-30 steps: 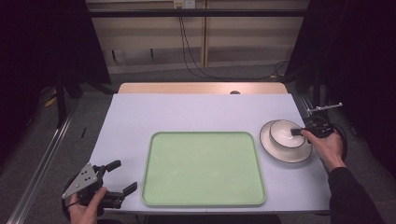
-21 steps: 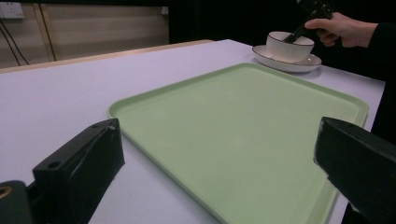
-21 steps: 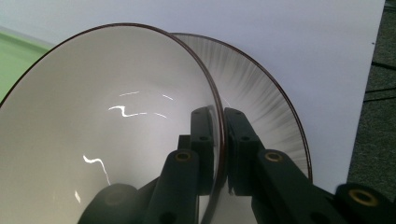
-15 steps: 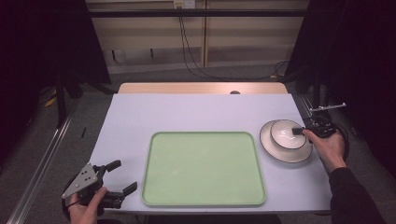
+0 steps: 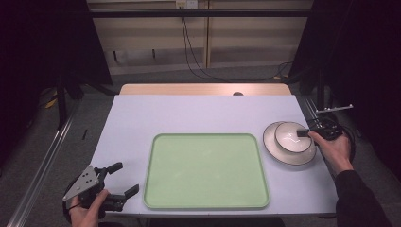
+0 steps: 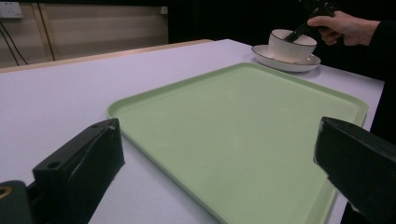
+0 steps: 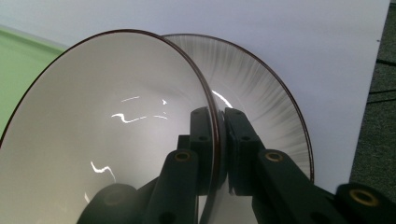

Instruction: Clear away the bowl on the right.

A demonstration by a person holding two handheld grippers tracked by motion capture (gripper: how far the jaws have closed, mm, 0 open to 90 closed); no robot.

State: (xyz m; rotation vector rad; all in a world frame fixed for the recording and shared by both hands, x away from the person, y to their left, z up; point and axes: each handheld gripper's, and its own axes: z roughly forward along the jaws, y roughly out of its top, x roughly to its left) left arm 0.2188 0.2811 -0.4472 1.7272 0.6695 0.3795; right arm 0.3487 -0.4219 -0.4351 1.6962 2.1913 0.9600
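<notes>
**Bowl gripped at the rim, tray not yet loaded**

The right gripper [image 7: 218,140] is clenched on the bowl [image 7: 107,135]: in the right gripper view its two black jaws pinch the thin wall at the rim, one pad inside, one outside. The bowl sits in the plate [image 5: 283,153], just beyond the right edge of the green tray [image 5: 205,170], the landmark for everything here. The left gripper [image 5: 124,180] hangs off the tray's near left corner, close to the table edge, jaws spread wide with nothing between them; the left gripper view looks across the tray between those parted jaws [image 6: 219,154].

As a judgement, the work is at its start. The grasp on the bowl looks made, yet the bowl rests on the plate and the tray's surface is bare. What seems left is lifting the bowl, carrying it over the tray, and possibly bringing the plate after it.

The bowl is glossy white ceramic, round and deep, with a fine dark line along its lip and bright glints inside. The plate under it is shallow and wide, pale, with faint grey streaks radiating toward a dark-edged rim [image 7: 280,93]. The tray is a matte, pale green rectangle with rounded corners and a low raised lip, likely plastic. The table [image 5: 198,113] around the tray is a smooth, flat lilac-white sheet
</notes>
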